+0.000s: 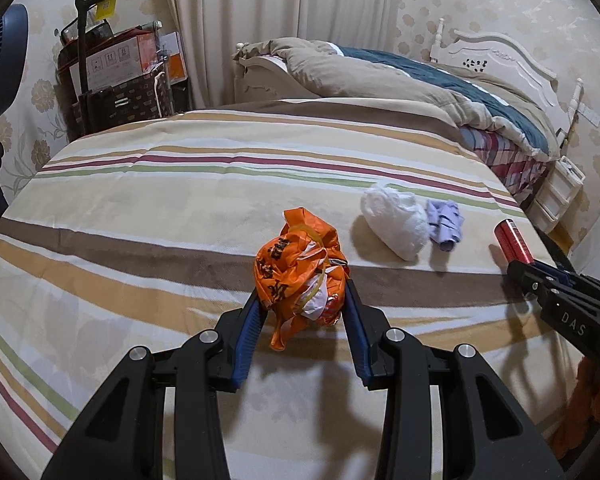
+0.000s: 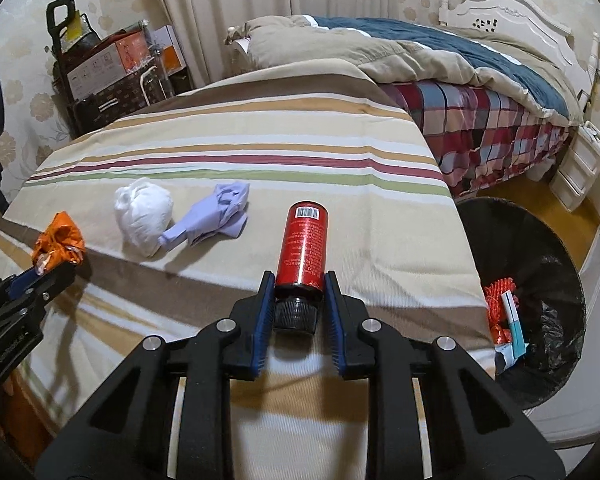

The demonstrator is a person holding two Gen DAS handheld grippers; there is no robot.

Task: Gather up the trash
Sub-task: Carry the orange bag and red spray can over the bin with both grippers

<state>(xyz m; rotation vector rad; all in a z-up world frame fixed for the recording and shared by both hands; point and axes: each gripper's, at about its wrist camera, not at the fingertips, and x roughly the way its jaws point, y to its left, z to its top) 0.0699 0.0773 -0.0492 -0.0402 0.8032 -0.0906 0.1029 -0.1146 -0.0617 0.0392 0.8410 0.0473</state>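
Observation:
A crumpled orange plastic bag (image 1: 300,264) sits between the blue pads of my left gripper (image 1: 303,286), which is shut on it just above the striped bedcover (image 1: 160,208). My right gripper (image 2: 299,278) is shut on a red bottle (image 2: 304,244) near its black cap, and the bottle lies along the cover. A white wad (image 2: 142,212) and a crumpled lavender piece (image 2: 216,216) lie between the two grippers. The left wrist view shows the red bottle (image 1: 514,240) and right gripper (image 1: 536,276) at far right. In the right wrist view, the orange bag (image 2: 58,242) is at left.
A black-lined bin (image 2: 548,248) stands on the floor off the cover's right edge, with orange and white litter (image 2: 504,312) inside. Behind is a bed with a plaid sheet (image 2: 480,128) and rumpled quilt. Boxes and a cart (image 1: 112,72) stand at back left.

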